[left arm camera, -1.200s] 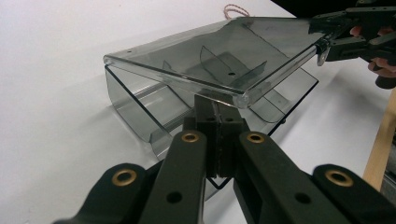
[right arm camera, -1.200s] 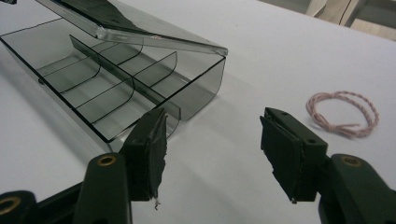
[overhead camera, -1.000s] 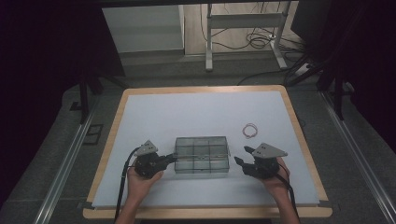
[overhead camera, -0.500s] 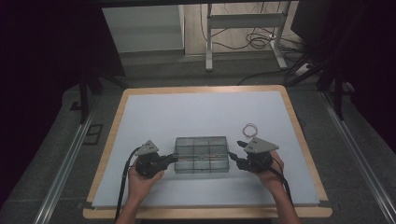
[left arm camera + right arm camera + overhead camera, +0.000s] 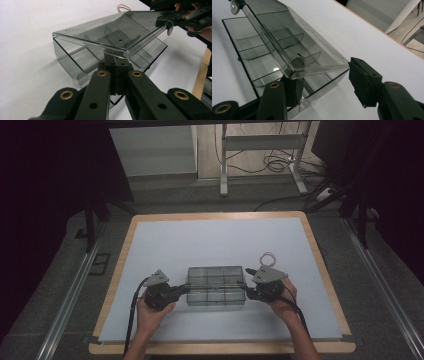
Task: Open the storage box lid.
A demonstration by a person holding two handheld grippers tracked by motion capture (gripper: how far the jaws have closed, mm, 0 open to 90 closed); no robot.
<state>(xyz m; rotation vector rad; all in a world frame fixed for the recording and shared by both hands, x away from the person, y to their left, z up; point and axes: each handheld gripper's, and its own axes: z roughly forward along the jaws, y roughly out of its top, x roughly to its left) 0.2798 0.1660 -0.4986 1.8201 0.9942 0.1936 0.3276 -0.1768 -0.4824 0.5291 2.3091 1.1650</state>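
Observation:
A smoky clear plastic compartment box [image 5: 216,285] sits on the white table top, its hinged lid [image 5: 112,32] lifted at a slant over the dividers. My left gripper [image 5: 187,289] is at the box's left end; in the left gripper view it [image 5: 117,62] is shut on the lid's edge. At the box's right end is my right gripper [image 5: 246,290]. Its jaws [image 5: 325,80] stand apart around the lid's corner [image 5: 294,71] and have just been closing. One pad lies against the corner and the other is clear of it.
A pinkish loop of thin band [image 5: 268,258] lies on the white surface just beyond the right gripper. The wooden table edge [image 5: 320,265] runs close on the right. Cables trail from both grippers toward the near edge.
My right gripper has moved left and a little farther up the table, reaching the box's right end. The left gripper and the box have stayed put.

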